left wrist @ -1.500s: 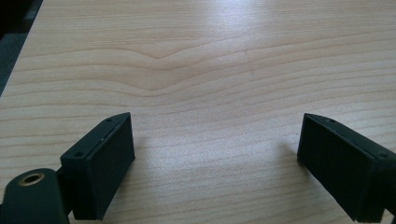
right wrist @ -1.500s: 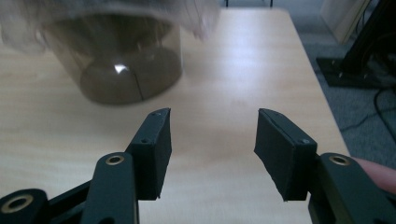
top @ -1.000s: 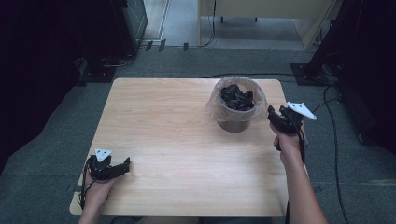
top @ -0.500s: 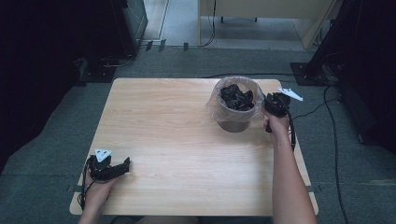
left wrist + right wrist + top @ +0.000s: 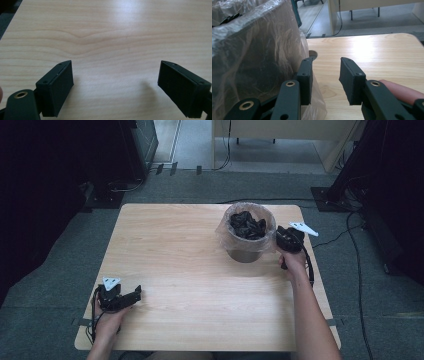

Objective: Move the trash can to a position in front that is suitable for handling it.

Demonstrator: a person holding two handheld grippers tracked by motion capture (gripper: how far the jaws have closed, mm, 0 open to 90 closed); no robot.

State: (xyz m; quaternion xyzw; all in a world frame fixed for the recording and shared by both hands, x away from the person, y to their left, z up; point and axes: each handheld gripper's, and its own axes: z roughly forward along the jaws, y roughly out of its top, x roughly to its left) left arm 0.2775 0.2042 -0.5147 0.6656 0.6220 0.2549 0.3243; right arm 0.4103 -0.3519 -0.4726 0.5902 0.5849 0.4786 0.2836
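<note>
Where the room opens: a pale wood counter [image 5: 200,285] stands on grey carpet, with dark equipment to either side and cables on the floor behind it.
Landmark: a dark bin [image 5: 246,234] lined with a clear bag [image 5: 249,50], on the far right part of the counter; black scraps [image 5: 247,224] lie heaped inside it.
Bag: its film folds over the bin's rim and hangs crinkled down the outside wall.
Right gripper [image 5: 286,240]: just beside the bin on its right, held by the right hand [image 5: 294,262], the grey plate pointing away from the bin.
Right fingers [image 5: 305,80]: apart with a narrow gap, clamped on nothing; bare wood shows between them in the right gripper view.
Right contact: the finger nearer the bin lies against the hanging bag; whether it presses the bin wall itself I cannot tell.
Left gripper [image 5: 119,296]: well apart from the bin, at the near left corner of the counter, held low by the left hand [image 5: 107,322].
Left fingers [image 5: 58,87]: spread wide, empty, with only plain wood grain between them.
Between the grippers: bare counter from the bin to the left gripper.
Behind the bin: a light cabinet base and a gap of tiled floor beyond the counter's far edge.
In the way: the bag's bulge hides the bin's lower wall in the right gripper view.
</note>
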